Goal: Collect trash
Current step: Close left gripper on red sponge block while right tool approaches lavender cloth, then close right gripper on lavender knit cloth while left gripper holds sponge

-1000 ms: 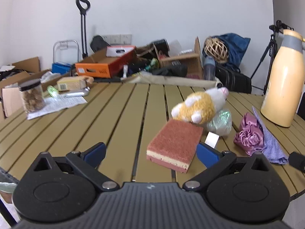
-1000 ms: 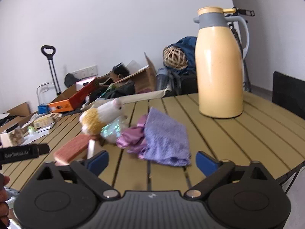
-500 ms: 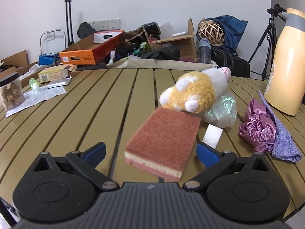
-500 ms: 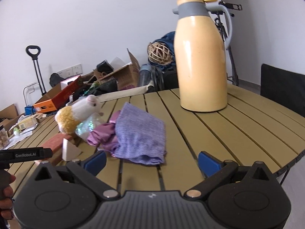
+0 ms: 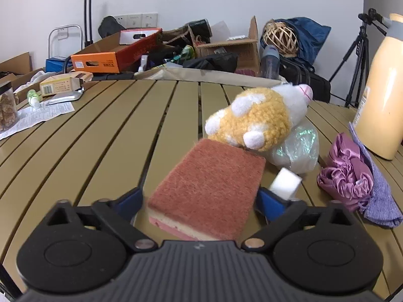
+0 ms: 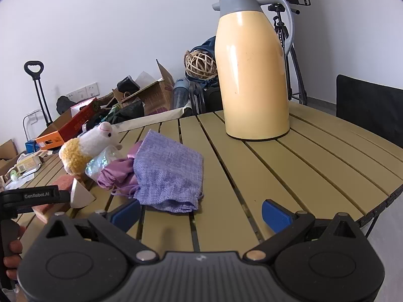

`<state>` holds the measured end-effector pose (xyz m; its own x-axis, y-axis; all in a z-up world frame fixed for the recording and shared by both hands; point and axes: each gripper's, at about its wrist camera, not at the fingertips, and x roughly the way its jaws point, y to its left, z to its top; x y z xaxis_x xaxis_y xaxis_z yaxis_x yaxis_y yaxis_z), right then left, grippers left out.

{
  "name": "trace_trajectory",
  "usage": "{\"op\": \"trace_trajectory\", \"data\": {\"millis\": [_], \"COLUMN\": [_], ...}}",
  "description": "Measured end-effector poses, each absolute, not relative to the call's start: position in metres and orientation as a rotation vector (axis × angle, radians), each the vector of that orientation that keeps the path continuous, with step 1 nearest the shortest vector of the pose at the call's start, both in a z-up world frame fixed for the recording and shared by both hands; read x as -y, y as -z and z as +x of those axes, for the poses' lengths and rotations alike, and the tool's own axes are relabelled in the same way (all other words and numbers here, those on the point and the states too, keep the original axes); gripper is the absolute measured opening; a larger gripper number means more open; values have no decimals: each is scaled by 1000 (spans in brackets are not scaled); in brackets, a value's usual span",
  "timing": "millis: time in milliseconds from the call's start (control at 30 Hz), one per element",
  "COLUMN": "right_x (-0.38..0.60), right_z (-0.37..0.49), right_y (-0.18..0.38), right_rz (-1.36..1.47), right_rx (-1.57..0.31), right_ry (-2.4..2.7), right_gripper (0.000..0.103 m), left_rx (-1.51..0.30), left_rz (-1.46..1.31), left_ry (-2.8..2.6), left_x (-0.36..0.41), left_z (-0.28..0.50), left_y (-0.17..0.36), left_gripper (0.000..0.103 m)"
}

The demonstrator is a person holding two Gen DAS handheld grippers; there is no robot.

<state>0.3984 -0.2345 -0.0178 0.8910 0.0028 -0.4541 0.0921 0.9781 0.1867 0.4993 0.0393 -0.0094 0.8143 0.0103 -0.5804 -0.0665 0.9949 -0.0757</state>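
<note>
The jaws of the left gripper (image 5: pixel 199 201) stood spread around the sponge (image 5: pixel 209 188) at lower centre, not yet pinching it. The right gripper (image 6: pixel 200 212) was also spread, holding nothing, above the bench (image 6: pixel 289 166). The sponge looked light and soft; its long sides seemed best to grip.

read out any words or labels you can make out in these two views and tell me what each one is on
"GenRobot.AI": white lettering on the black body of the left gripper, as the right wrist view shows it.
Orange box: dark print on its side, too blurred to read.
Printed paper sheet: text too small.
Yellow carton: barcode and print, too small.
Thermos: side label, illegible.
</note>
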Motion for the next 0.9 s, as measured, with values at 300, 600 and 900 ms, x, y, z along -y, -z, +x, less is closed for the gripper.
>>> {"op": "trace_trajectory", "data": {"millis": [300, 600, 900], "right_x": [228, 211, 193], "right_z": [400, 405, 419], "right_y": [17, 17, 17], "right_rz": [202, 194, 144], "right_rx": [-474, -465, -469], "right_ry": [35, 23, 58], "right_gripper": [103, 103, 103], "left_rx": [-577, -512, -478], "left_rz": [-69, -86, -137], "left_ry": [-51, -86, -147], "left_x": [-36, -54, -89], "left_z": [489, 465, 444], "left_y": [8, -9, -19], "left_gripper": [81, 81, 81]}}
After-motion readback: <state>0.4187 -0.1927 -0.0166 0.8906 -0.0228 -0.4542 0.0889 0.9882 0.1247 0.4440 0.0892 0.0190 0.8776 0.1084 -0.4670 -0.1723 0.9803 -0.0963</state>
